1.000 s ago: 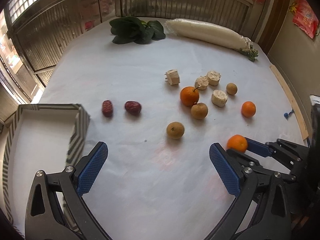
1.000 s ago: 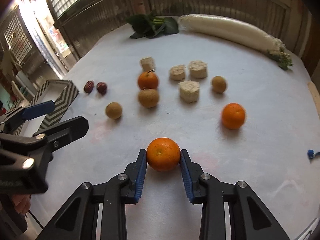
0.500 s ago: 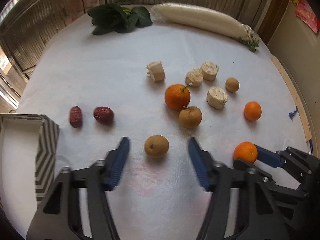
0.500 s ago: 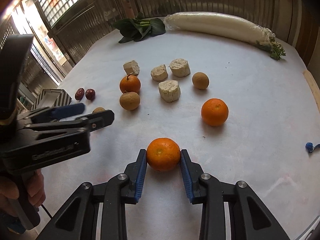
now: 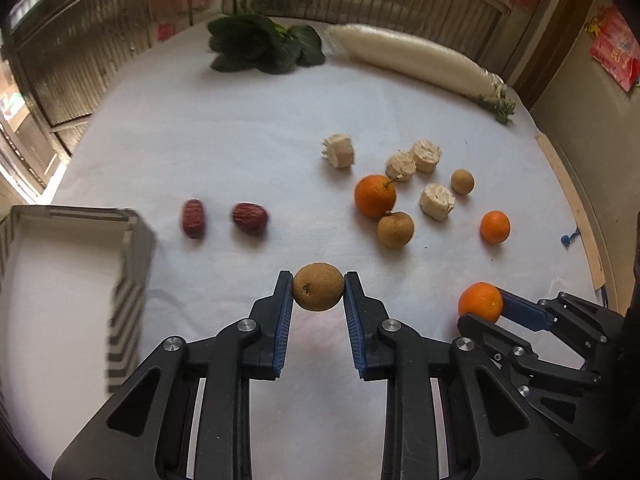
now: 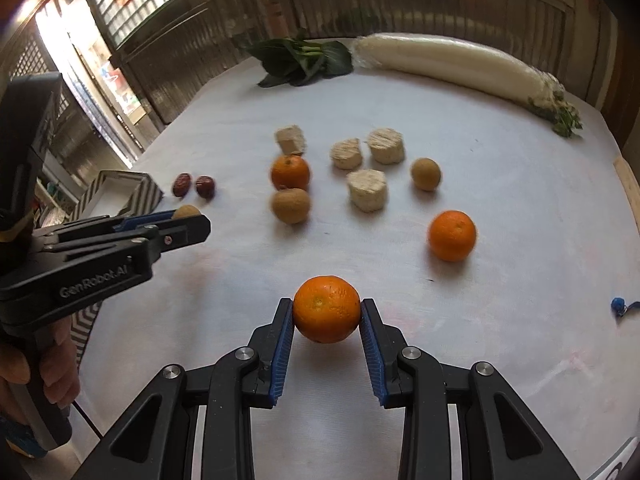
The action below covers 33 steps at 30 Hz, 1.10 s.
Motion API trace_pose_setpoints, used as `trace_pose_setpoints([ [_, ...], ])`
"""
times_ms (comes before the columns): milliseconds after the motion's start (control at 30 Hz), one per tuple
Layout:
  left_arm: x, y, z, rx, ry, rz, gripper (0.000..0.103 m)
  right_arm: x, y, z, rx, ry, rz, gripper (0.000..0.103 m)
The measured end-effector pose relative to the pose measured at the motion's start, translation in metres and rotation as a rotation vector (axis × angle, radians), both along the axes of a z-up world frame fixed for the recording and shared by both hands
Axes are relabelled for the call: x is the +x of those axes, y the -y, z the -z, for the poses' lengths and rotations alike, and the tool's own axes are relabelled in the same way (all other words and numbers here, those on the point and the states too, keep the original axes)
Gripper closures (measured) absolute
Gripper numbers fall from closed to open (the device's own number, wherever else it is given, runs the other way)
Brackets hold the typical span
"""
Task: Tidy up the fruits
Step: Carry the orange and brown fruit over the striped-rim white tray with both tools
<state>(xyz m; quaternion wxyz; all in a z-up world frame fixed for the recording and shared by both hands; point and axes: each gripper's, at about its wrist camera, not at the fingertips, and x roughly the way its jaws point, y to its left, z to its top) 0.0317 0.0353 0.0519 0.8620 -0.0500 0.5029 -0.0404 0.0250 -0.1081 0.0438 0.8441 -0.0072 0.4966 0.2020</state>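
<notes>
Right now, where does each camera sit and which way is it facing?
Left wrist: on the left tongs, facing across the table at the brown fruit they clamp; striped box to the left, right tongs at right.
Right wrist: on the right tongs, facing across the table at the clamped orange; left tongs and a hand at left.
Shared: both fruits, white radish, greens.

Brown longan (image 5: pixel 318 287) and orange tangerine (image 6: pixel 327 309), each clamped between jaws.

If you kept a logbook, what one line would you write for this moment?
left gripper: shut on brown fruit | right gripper: shut on orange | striped box: nothing visible inside
</notes>
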Motion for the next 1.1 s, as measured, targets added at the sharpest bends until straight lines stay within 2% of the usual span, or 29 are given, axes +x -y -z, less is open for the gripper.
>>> trace_pose_setpoints([
  [367, -0.029, -0.048, -0.022, 0.044, 0.018, -0.091, 0.078, -0.010, -0.052, -0.024, 0.022, 0.030, -0.093, 0.071],
  [600, -0.045, -0.087, -0.031, 0.081, 0.024, -0.157, 0.078, -0.012, -0.106, -0.032, 0.034, 0.047, -0.181, 0.071],
  [833, -0.056, -0.131, -0.033, 0.112, 0.015, -0.232, 0.078, -0.008, -0.155, -0.037, 0.046, 0.058, -0.266, 0.071],
  [1100, -0.052, -0.175, -0.022, 0.120, -0.021, -0.301, 0.078, -0.001, -0.204, -0.046, 0.051, 0.071, -0.346, 0.071],
])
